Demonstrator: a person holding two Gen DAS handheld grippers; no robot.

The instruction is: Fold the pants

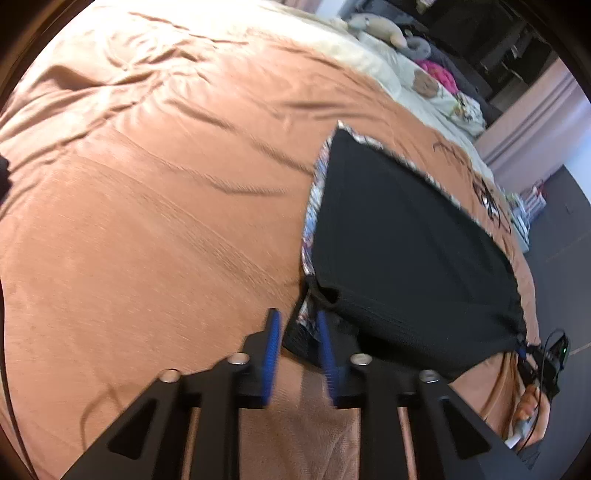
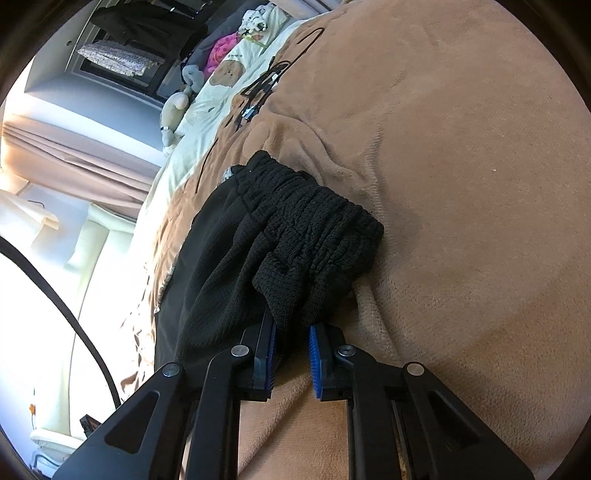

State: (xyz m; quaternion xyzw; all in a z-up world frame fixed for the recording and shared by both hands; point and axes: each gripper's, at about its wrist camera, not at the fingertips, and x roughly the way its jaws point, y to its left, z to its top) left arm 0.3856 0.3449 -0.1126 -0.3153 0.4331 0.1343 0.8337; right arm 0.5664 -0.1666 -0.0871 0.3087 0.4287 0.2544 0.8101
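Black pants (image 1: 406, 240) with a patterned lining along the edge lie folded on a brown bedspread (image 1: 147, 184). My left gripper (image 1: 299, 332) is at their near corner. Its blue pads stand apart with the corner loose between them, the left pad clear of the cloth. In the right wrist view the bunched elastic waistband of the pants (image 2: 295, 229) rises off the bedspread (image 2: 461, 184). My right gripper (image 2: 292, 332) is shut on a fold of that waistband, and the cloth hangs out from between the pads.
A cream sheet (image 1: 369, 55) with stuffed toys (image 1: 384, 29) and a pink item (image 1: 439, 74) covers the head of the bed. Curtains (image 2: 74, 144) and a dark wardrobe (image 2: 140, 22) stand beyond. The bed's edge drops to a grey floor (image 1: 565, 229) on the right.
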